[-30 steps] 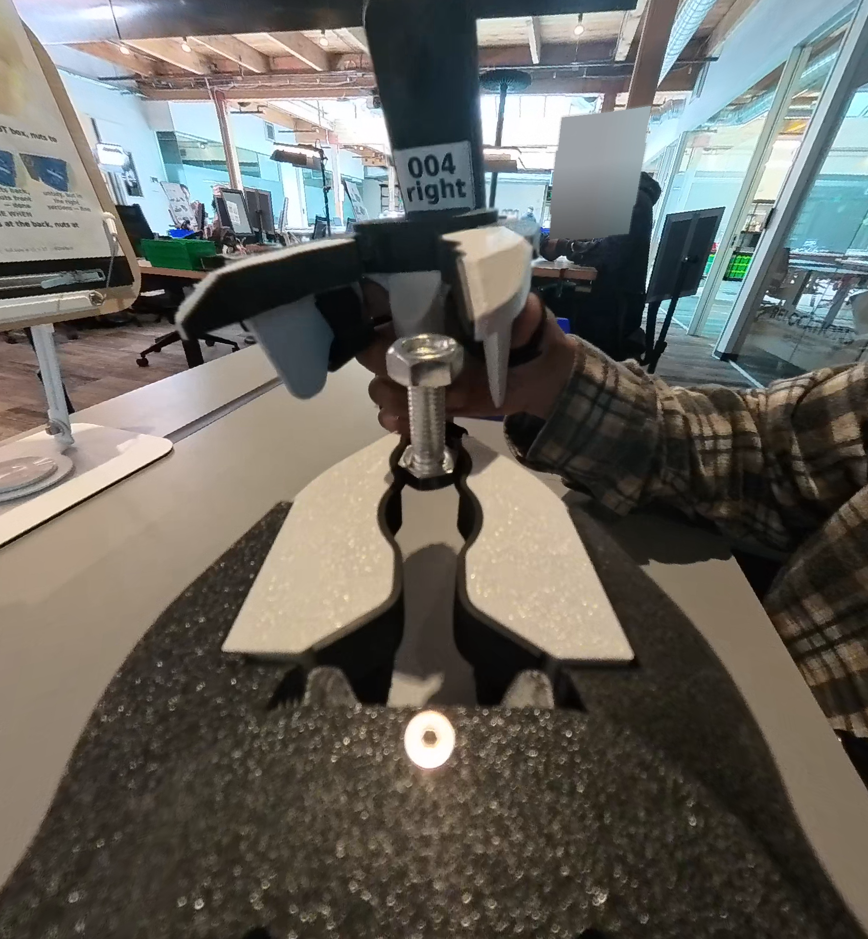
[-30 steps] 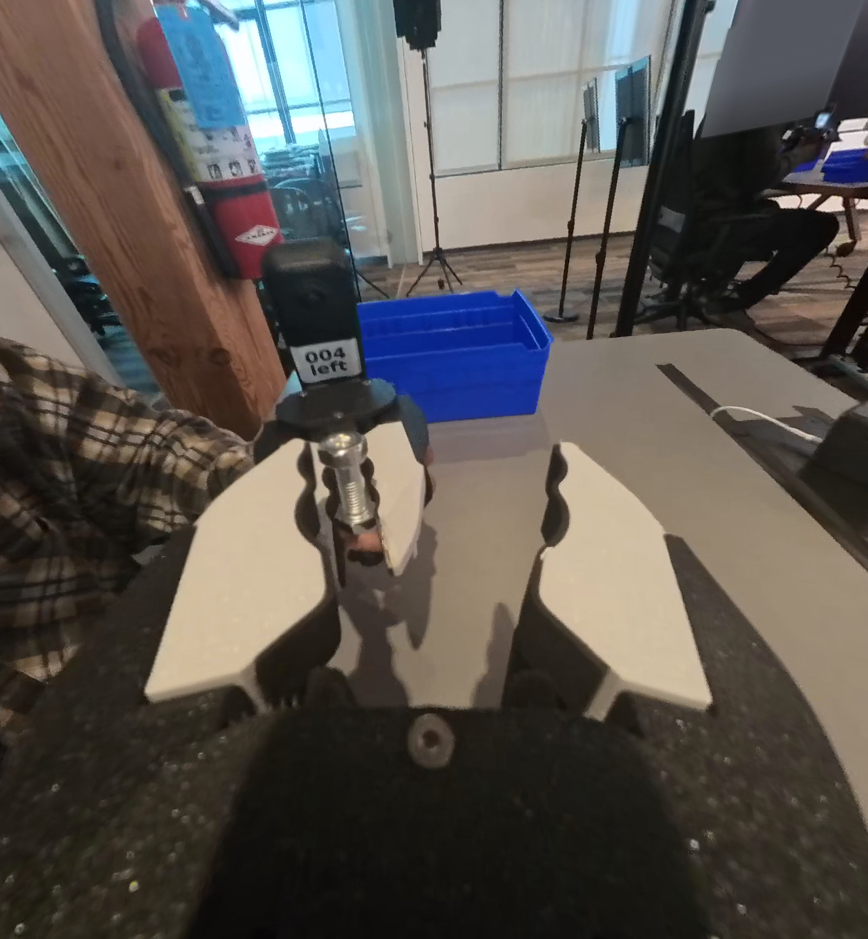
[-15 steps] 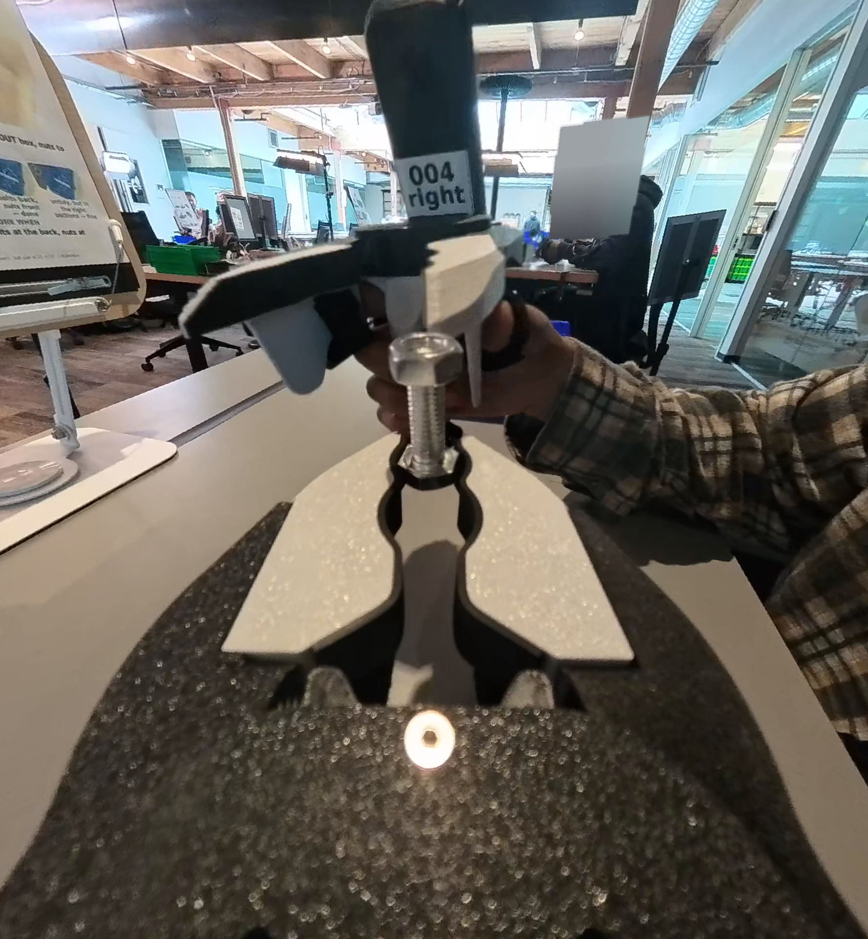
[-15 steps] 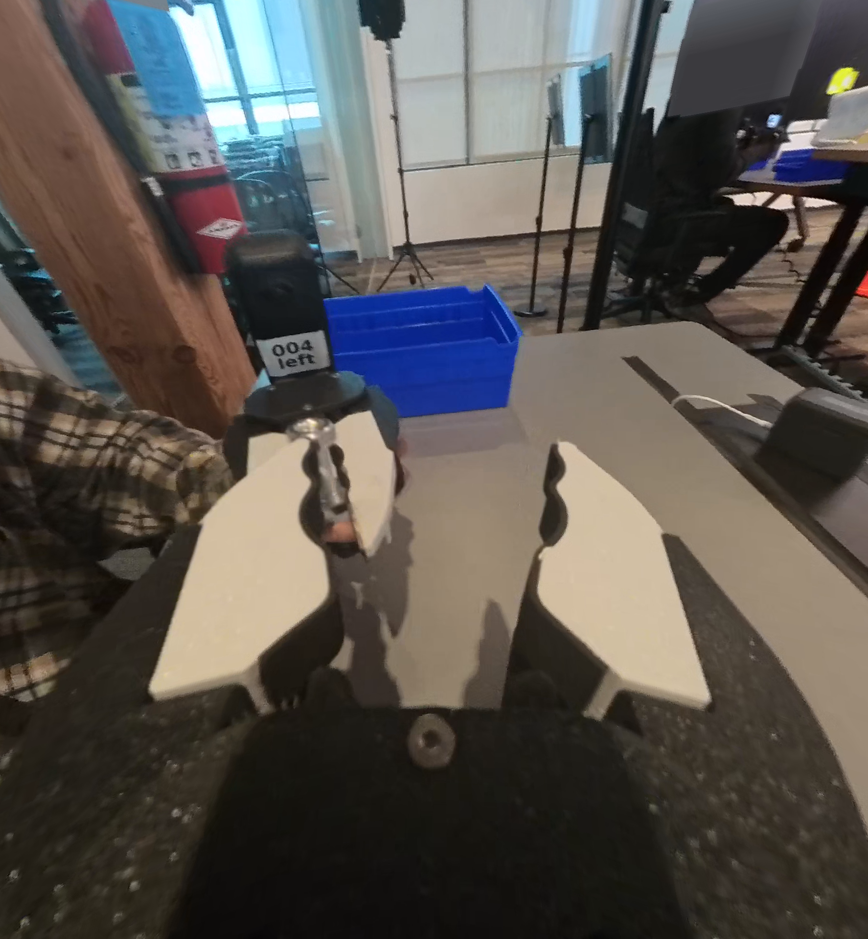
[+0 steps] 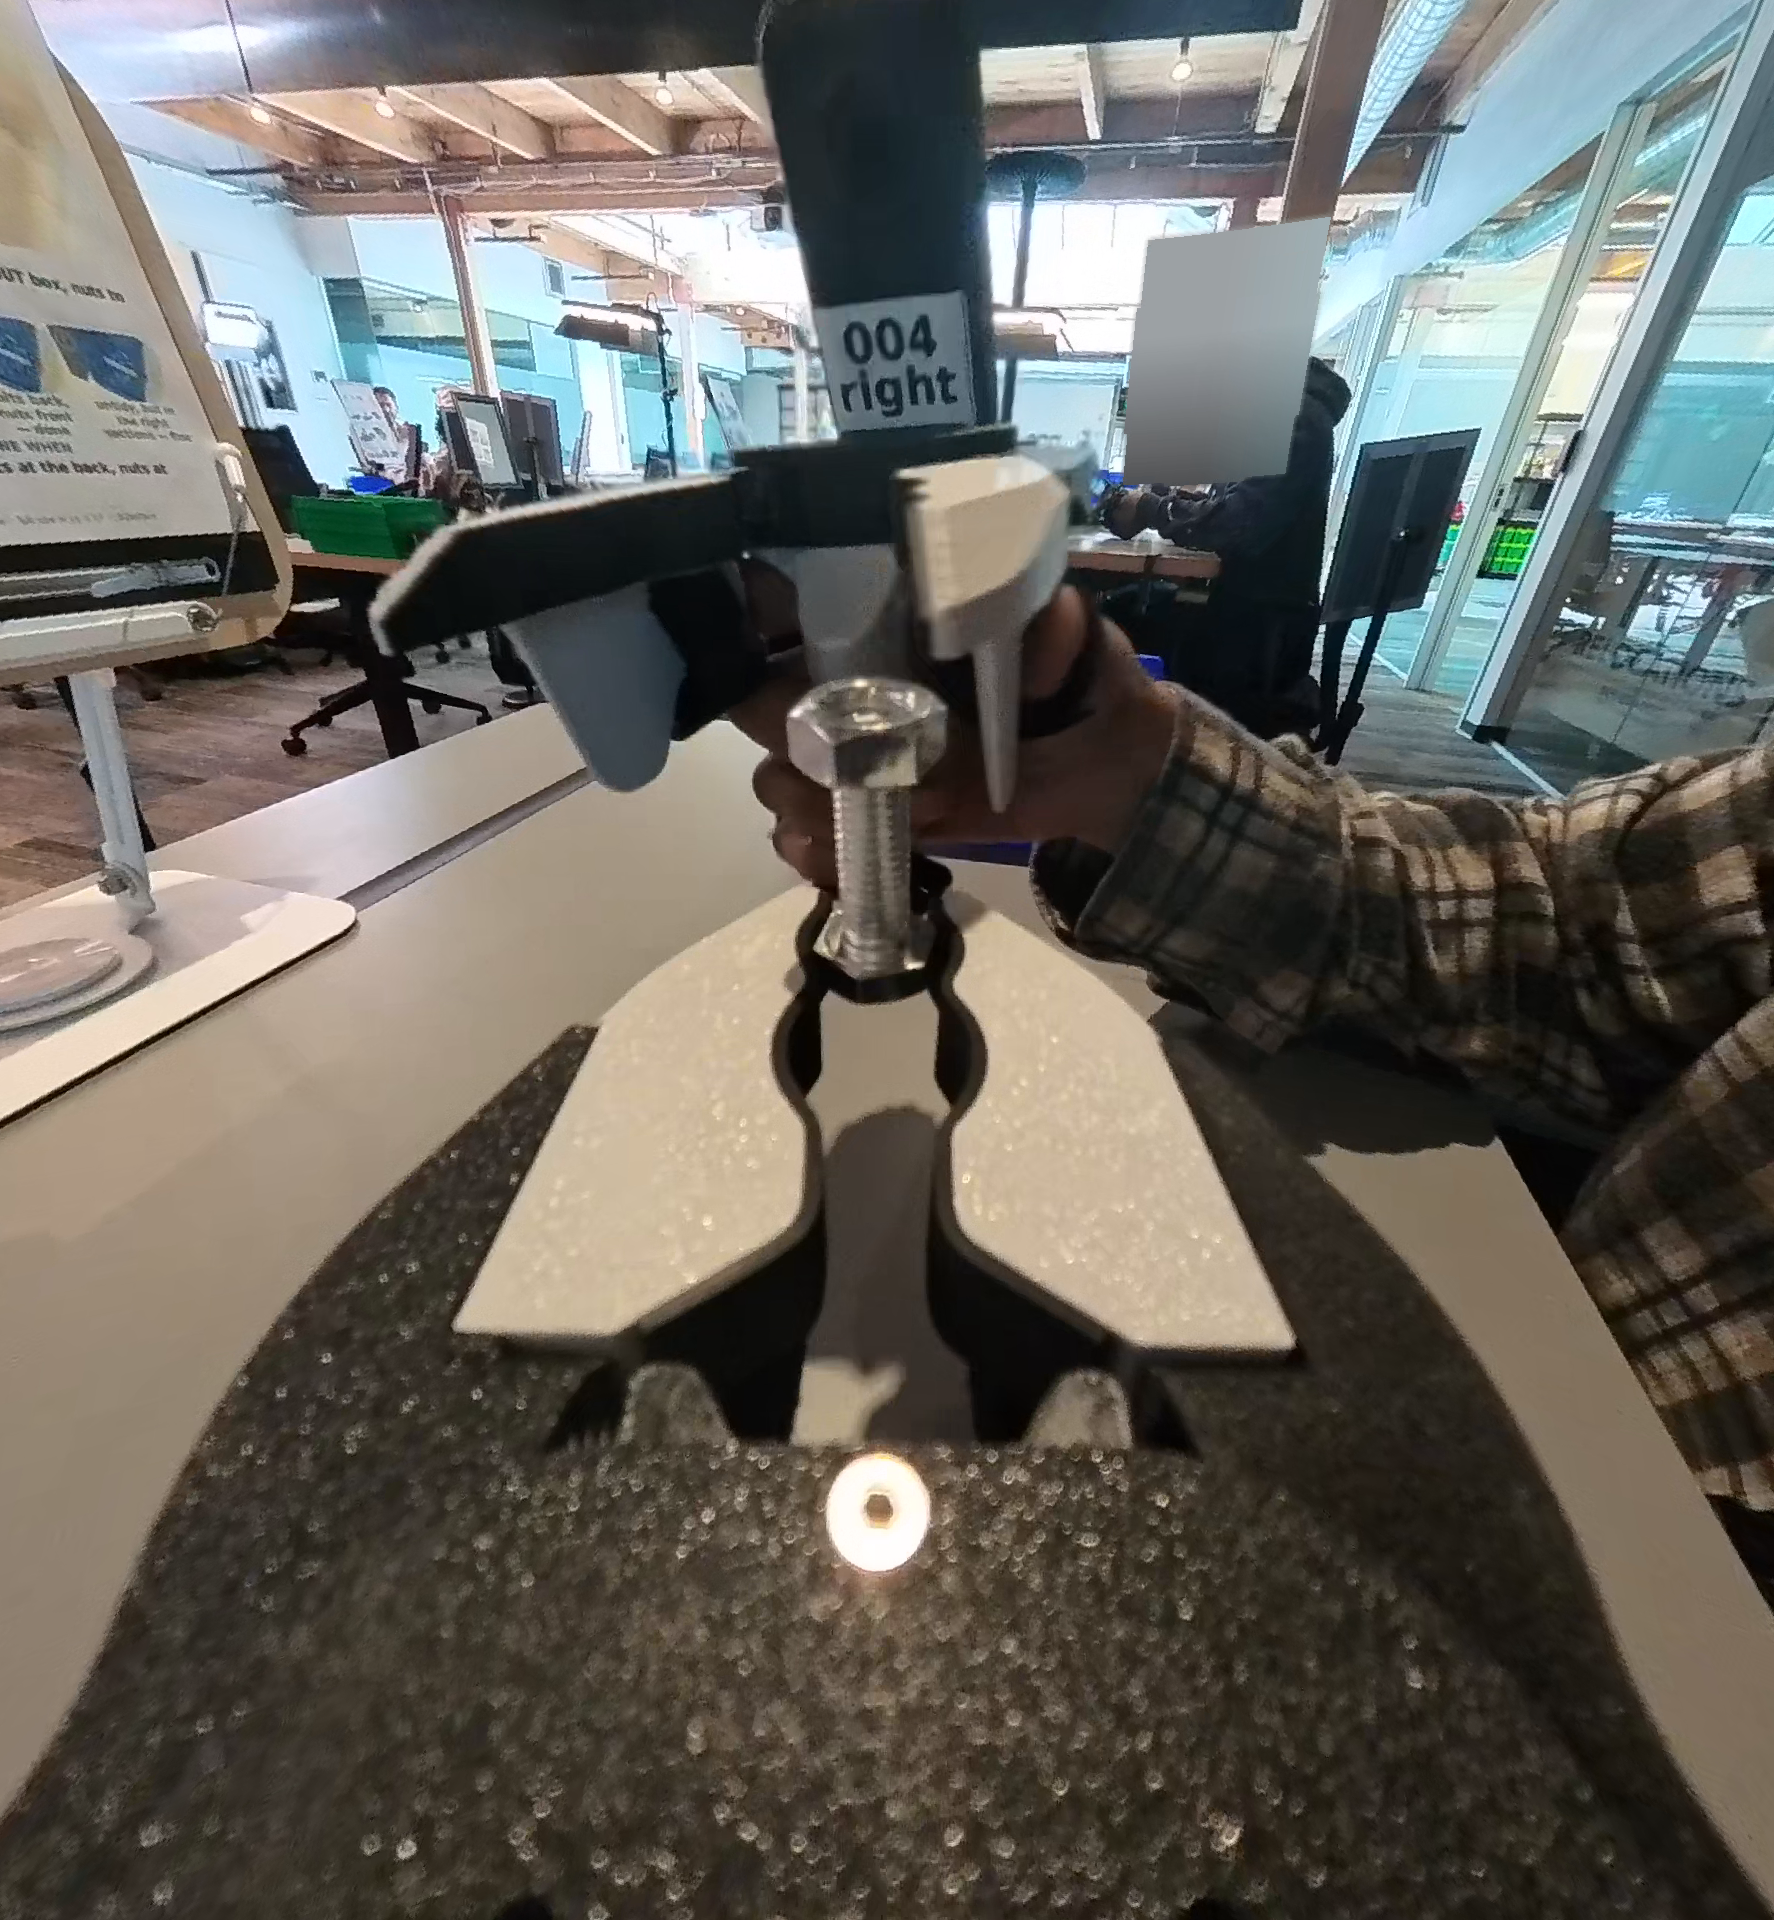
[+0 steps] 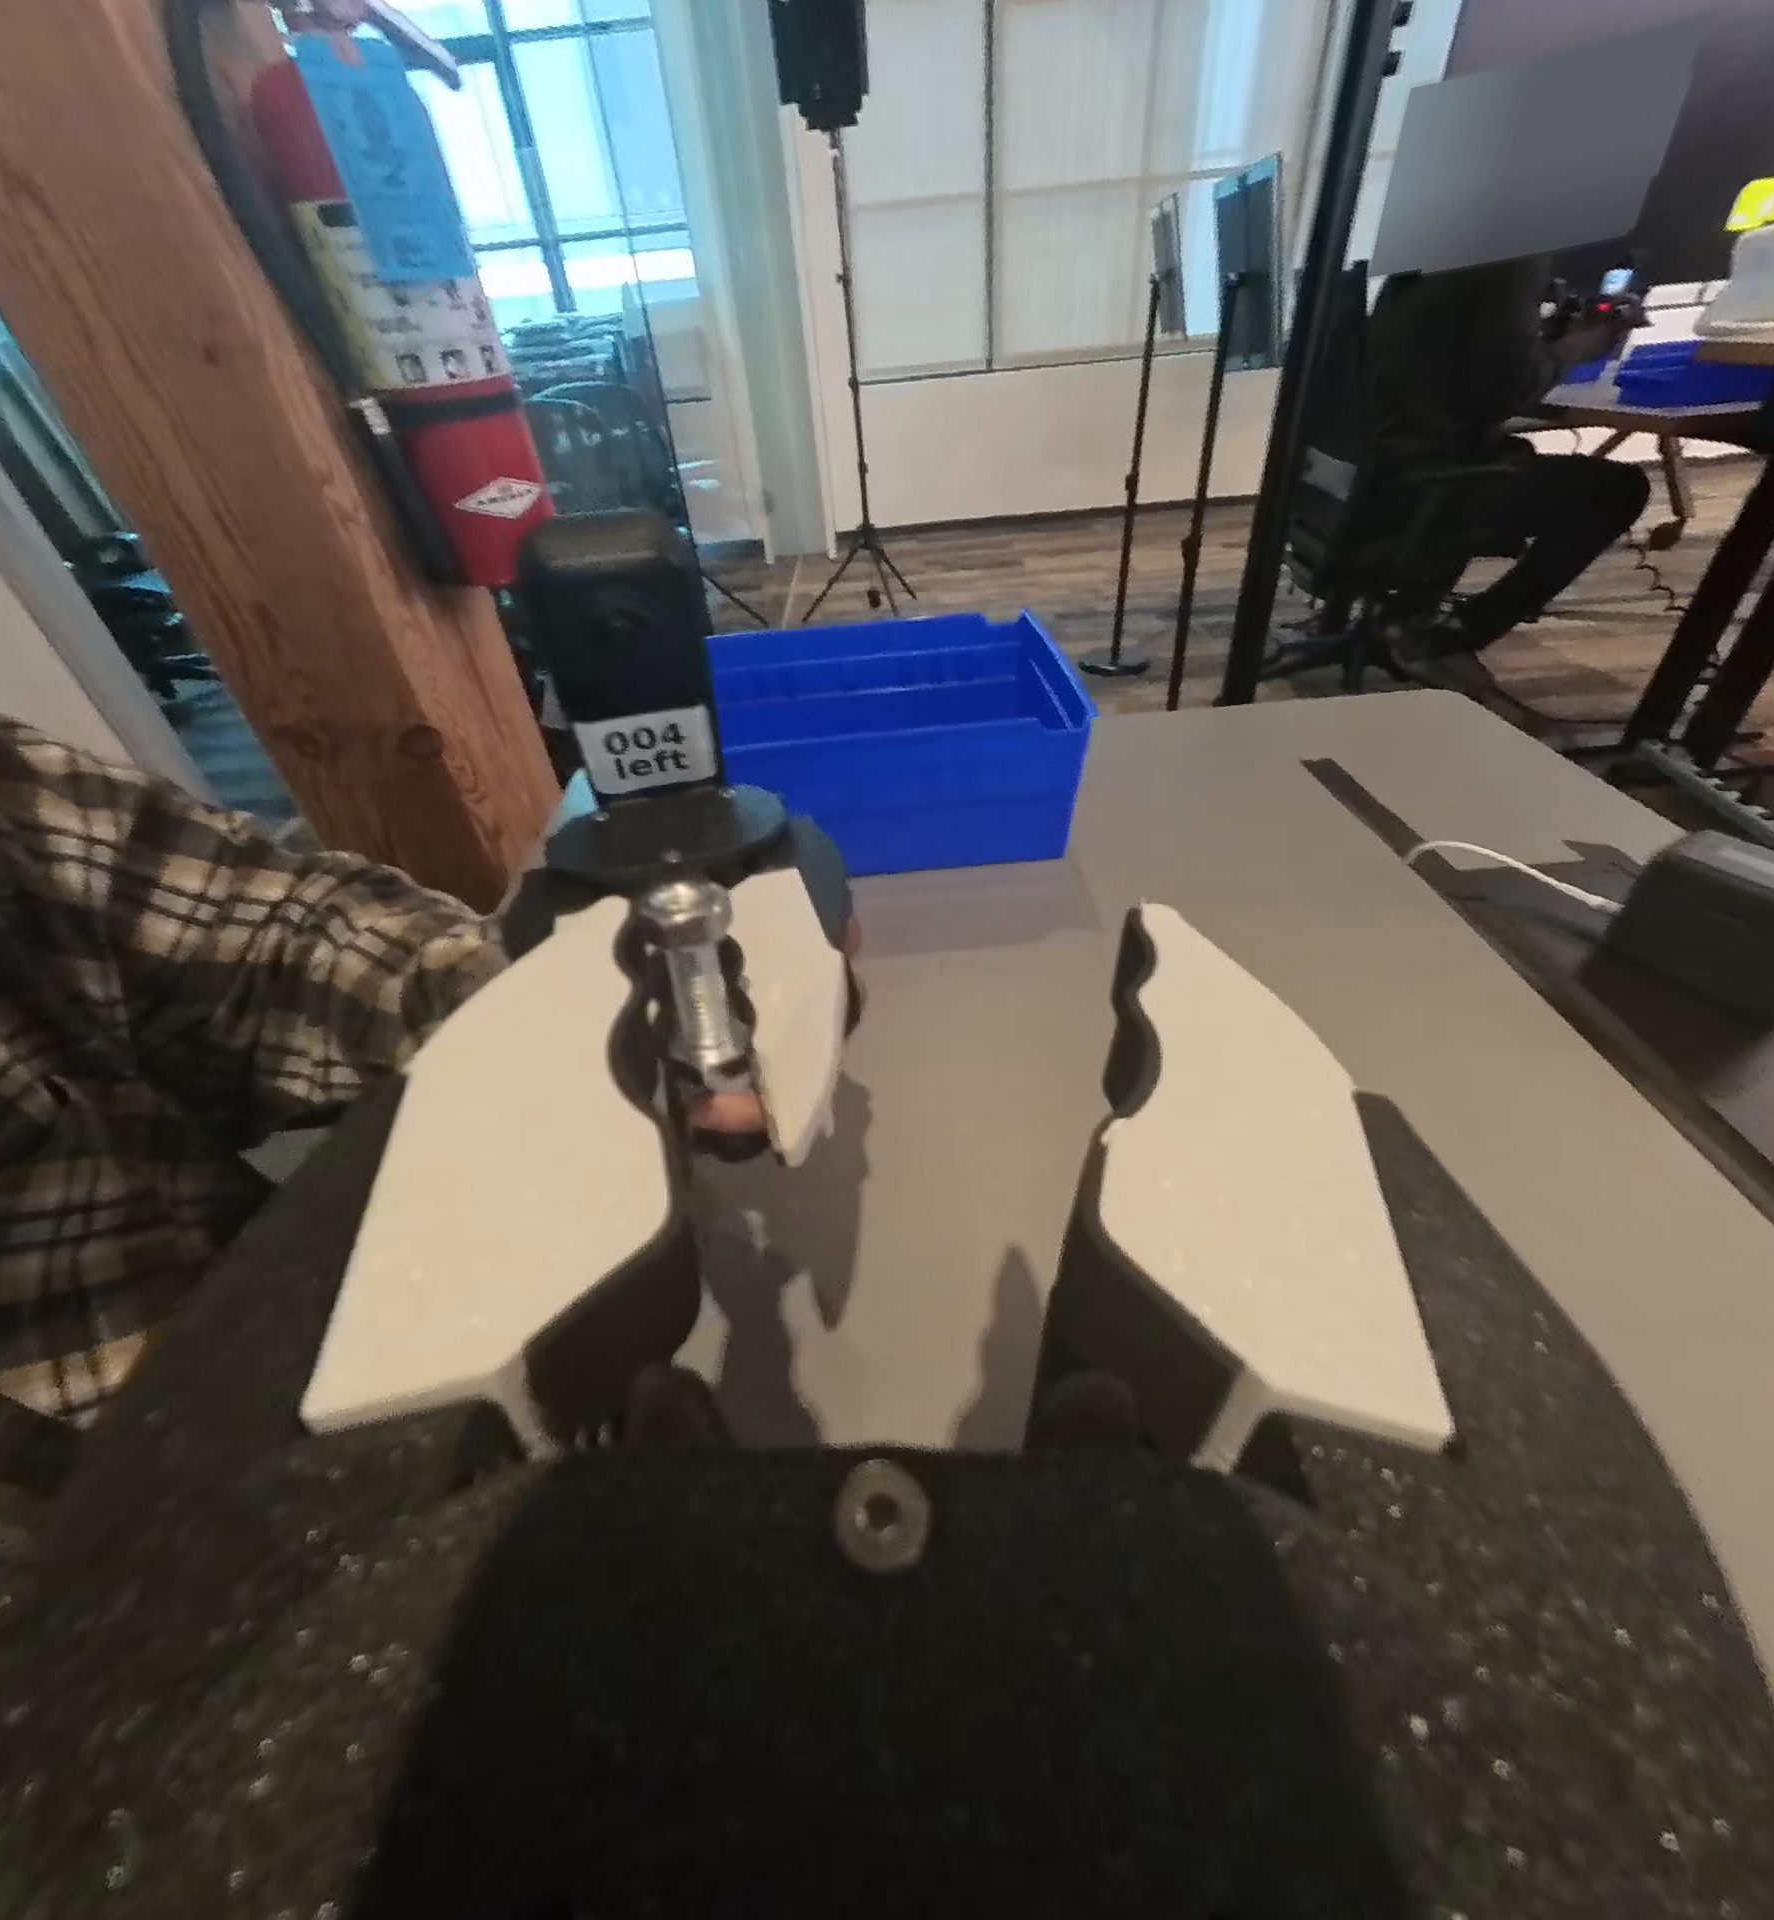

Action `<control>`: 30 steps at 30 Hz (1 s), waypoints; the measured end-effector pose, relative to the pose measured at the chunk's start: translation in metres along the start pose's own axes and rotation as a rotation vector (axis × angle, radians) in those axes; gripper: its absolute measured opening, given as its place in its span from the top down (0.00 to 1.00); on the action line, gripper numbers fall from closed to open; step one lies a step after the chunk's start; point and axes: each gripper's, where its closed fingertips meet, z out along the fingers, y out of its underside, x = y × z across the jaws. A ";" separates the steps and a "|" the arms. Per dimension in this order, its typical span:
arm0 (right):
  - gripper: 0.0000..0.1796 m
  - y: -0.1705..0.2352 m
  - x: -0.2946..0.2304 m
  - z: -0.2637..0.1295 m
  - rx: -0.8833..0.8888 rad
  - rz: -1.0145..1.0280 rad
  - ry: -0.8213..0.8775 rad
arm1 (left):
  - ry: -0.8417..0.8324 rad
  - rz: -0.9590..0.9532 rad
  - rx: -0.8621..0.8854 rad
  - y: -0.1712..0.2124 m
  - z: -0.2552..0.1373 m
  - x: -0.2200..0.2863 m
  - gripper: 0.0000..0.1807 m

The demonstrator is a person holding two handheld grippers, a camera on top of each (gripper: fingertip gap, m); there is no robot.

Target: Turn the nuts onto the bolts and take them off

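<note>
A: At the tips of the left gripper (image 5: pixel 875 961), the nut (image 5: pixel 875 943) sits clamped between the closed fingers; the bolt (image 5: pixel 867 821) stands upright out of it, head uppermost, above the grey table (image 5: pixel 239 1122).

B: State of the right gripper (image 6: pixel 888 1023)?

A: Wide apart and holding nothing; it hovers over the bolt head, with one finger (image 5: pixel 987 613) just beside it.

B: Likely faults from here?

A: If the right fingers close off-centre on the hexagonal head, they may slip across its corners; a sideways push could tilt the bolt and bind the thread; a loose hold on the nut would let nut and bolt spin together, so nothing unscrews.

B: What cannot be confirmed?

A: How far the nut is run onto the thread; the fingers cover its lower face. In the right view the left finger (image 6: pixel 509 1122) hides part of the shank, and the frame is slightly blurred. Farther off, the inside of the blue bin (image 6: pixel 904 727) is not visible; whether it holds more parts cannot be told.
</note>
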 end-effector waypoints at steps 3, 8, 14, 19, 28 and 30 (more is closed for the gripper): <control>0.53 0.007 -0.003 0.007 -0.045 -0.024 0.004 | 0.002 -0.001 -0.005 0.001 0.001 0.000 0.91; 0.53 0.002 0.006 -0.004 -0.014 0.001 0.028 | -0.001 0.000 0.003 -0.001 0.000 0.000 0.91; 0.54 0.006 -0.003 0.007 -0.050 -0.036 0.012 | 0.003 0.000 -0.006 0.001 0.001 0.000 0.91; 0.53 0.002 0.003 -0.002 -0.020 -0.006 0.021 | -0.001 -0.001 0.000 0.000 0.000 0.000 0.91; 0.54 0.005 0.007 -0.003 -0.042 -0.021 0.049 | -0.003 -0.003 0.002 -0.001 0.000 -0.001 0.91; 0.53 0.001 0.003 -0.002 -0.022 -0.018 0.026 | -0.003 0.002 -0.004 0.000 0.001 -0.001 0.91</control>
